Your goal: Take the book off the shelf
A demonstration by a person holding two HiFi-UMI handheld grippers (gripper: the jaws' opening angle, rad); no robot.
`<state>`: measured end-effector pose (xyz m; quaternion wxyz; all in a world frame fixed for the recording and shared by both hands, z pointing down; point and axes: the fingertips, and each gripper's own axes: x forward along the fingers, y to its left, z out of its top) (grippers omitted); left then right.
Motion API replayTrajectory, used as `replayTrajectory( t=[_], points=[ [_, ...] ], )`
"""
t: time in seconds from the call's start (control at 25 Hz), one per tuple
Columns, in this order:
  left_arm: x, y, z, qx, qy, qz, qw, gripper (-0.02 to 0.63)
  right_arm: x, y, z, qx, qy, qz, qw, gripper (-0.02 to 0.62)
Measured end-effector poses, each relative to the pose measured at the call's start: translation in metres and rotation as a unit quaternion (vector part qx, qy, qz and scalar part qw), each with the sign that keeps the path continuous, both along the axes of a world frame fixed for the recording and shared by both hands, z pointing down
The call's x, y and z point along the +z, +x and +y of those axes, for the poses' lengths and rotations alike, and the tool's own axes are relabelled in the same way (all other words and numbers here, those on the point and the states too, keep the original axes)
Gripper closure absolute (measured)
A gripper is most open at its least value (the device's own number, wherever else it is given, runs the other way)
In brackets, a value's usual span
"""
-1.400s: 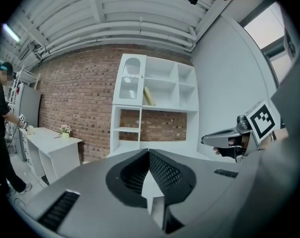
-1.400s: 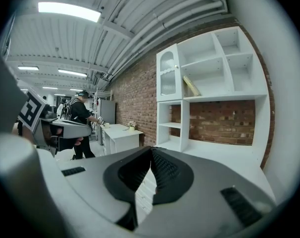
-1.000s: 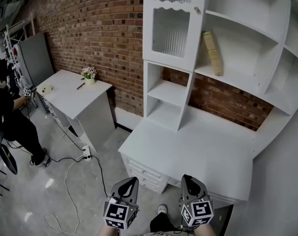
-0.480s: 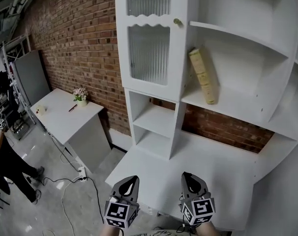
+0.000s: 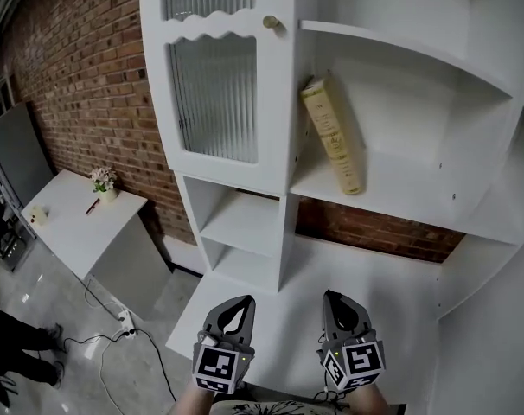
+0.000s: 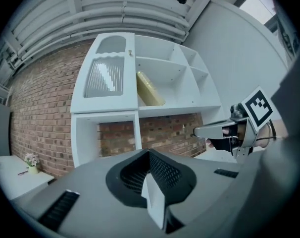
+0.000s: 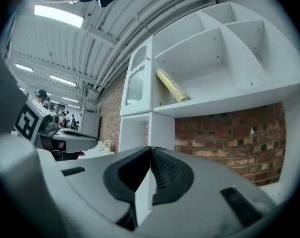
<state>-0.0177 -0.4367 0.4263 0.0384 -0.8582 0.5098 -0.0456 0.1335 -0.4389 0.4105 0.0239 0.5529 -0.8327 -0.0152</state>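
A yellowish book (image 5: 331, 137) stands tilted on the white shelf (image 5: 392, 193), its top leaning against the side of the glass-door cabinet. It also shows in the left gripper view as the book (image 6: 149, 89) and in the right gripper view as the book (image 7: 172, 86). My left gripper (image 5: 236, 303) and right gripper (image 5: 335, 299) hang low in the head view, side by side over the desk's near edge, far below the book. Both have their jaws shut with nothing held. The left gripper (image 6: 149, 153) and right gripper (image 7: 151, 150) point up towards the shelf.
A white desk (image 5: 374, 275) lies under the shelf unit. The ribbed glass cabinet door (image 5: 212, 93) is left of the book, with open cubbies (image 5: 240, 223) below. A side table (image 5: 72, 227) with a flower pot (image 5: 102, 180) stands far left. Cables and a person's legs (image 5: 20, 361) are on the floor.
The head view has come closer to the shelf unit and turned up, so the book looks larger and nearer the middle. Both grippers stay low, shut and empty.
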Motion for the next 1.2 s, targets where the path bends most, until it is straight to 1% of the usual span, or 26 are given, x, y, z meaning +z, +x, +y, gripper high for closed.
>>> replayTrajectory(
  t=[0.12, 0.24, 0.32, 0.4, 0.48, 0.56, 0.68, 0.72, 0.8, 0.84, 0.88, 1.04, 1.12, 1.2],
  points=[
    [-0.006, -0.001, -0.031, 0.029, 0.002, 0.007, 0.9996, 0.597, -0.014, -0.002, -0.020, 0.029, 0.019, 0.013, 0.999, 0.588],
    [-0.014, -0.002, -0.055, 0.070, 0.001, 0.004, 0.9976, 0.597, -0.031, -0.006, -0.035, 0.060, 0.032, 0.018, 0.998, 0.588],
    [-0.021, -0.002, -0.067, 0.100, 0.004, 0.002, 0.9950, 0.597, -0.049, -0.007, -0.045, 0.079, 0.041, 0.001, 0.996, 0.588],
    [-0.025, -0.003, -0.079, 0.126, 0.007, 0.000, 0.9920, 0.597, -0.072, -0.004, -0.055, 0.103, 0.051, -0.027, 0.993, 0.588],
    [-0.026, -0.005, -0.090, 0.144, 0.008, -0.001, 0.9895, 0.597, -0.093, 0.002, -0.062, 0.135, 0.065, -0.033, 0.988, 0.589],
    [-0.024, -0.008, -0.100, 0.157, 0.005, -0.003, 0.9875, 0.597, -0.111, 0.005, -0.071, 0.161, 0.077, -0.009, 0.984, 0.577],
    [-0.017, -0.009, -0.105, 0.186, -0.011, -0.009, 0.9825, 0.597, -0.139, 0.005, -0.089, 0.181, 0.088, 0.041, 0.979, 0.394],
    [-0.017, -0.009, -0.106, 0.195, -0.012, -0.010, 0.9808, 0.597, -0.152, 0.005, -0.096, 0.189, 0.098, 0.058, 0.975, 0.354],
    [-0.021, -0.009, -0.109, 0.208, -0.001, -0.009, 0.9780, 0.597, -0.178, 0.005, -0.110, 0.206, 0.122, 0.092, 0.966, 0.344],
    [-0.022, -0.009, -0.110, 0.215, 0.002, -0.009, 0.9766, 0.597, -0.187, 0.005, -0.120, 0.211, 0.127, 0.108, 0.963, 0.342],
    [-0.022, -0.010, -0.110, 0.220, 0.003, -0.008, 0.9754, 0.597, -0.193, 0.005, -0.130, 0.215, 0.124, 0.123, 0.961, 0.327],
    [-0.018, -0.014, -0.111, 0.235, -0.005, -0.005, 0.9719, 0.597, -0.202, 0.011, -0.176, 0.225, 0.078, 0.167, 0.957, 0.280],
    [-0.013, -0.019, -0.111, 0.239, -0.011, -0.006, 0.9709, 0.597, -0.207, 0.014, -0.192, 0.238, 0.062, 0.193, 0.950, 0.275],
    [-0.009, -0.024, -0.112, 0.241, -0.018, -0.005, 0.9704, 0.597, -0.212, 0.014, -0.204, 0.248, 0.051, 0.209, 0.945, 0.276]
  ],
)
